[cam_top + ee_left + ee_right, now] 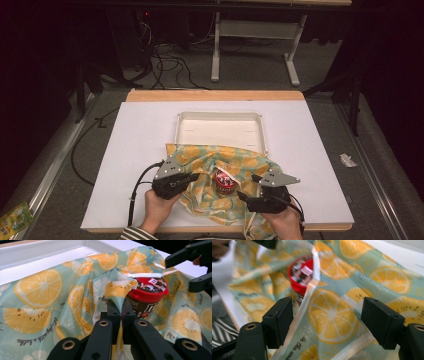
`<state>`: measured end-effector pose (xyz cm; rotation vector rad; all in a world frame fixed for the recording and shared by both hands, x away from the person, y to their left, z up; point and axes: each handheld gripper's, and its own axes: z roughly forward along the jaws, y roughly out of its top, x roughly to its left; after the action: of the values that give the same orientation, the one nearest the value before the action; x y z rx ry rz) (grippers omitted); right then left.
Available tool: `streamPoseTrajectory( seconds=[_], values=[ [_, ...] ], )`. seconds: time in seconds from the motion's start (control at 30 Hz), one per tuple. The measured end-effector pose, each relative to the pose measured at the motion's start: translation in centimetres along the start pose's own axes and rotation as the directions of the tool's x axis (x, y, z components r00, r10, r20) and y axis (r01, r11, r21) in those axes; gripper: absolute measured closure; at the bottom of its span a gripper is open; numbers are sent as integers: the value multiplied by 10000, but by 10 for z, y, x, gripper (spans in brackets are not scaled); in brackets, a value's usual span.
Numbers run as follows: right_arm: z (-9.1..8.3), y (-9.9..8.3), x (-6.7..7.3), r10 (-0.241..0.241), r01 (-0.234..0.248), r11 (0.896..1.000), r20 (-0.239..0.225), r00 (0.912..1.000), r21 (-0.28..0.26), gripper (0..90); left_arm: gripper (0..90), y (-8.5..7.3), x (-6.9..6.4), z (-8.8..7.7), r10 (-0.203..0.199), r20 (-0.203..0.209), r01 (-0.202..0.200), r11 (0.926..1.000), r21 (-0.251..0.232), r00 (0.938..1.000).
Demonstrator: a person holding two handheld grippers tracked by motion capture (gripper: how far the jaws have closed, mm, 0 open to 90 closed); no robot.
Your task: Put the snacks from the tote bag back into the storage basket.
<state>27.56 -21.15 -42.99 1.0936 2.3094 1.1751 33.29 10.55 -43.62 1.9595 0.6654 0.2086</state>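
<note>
Here my left gripper point(119, 312) pinches the citrus-print bag point(45, 302), lettered "be like a...", beside the red-lidded M&M's tub point(147, 293). My right gripper point(325, 320) gapes, jaws straddling the bag's edge.

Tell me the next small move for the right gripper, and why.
Probably close the right gripper on the bag's clear edge. Its fingers stand open either side of it, while the left gripper already pinches the lemon-print bag beside the red-lidded tub.

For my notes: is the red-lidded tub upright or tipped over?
Upright: the tub stands with its red lid facing up, among the cloth folds.
</note>
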Motion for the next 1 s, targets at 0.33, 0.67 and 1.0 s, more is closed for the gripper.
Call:
streamPoseTrajectory(
  seconds=[0.33,0.67,1.0],
  values=[
    [3,-9,-10,-203,169,9983,610,9979,550,729,890,1,-1,-2,27,-59,-27,10000,-91,10000],
    [-9,-1,-22,-179,150,9995,995,9949,295,866,886,1,1,-6,146,-545,-155,9998,-153,9984],
    [-8,8,-42,-6,-50,9991,1294,9916,429,857,868,0,4,-5,157,-1186,-136,9997,184,9928]
  ],
)
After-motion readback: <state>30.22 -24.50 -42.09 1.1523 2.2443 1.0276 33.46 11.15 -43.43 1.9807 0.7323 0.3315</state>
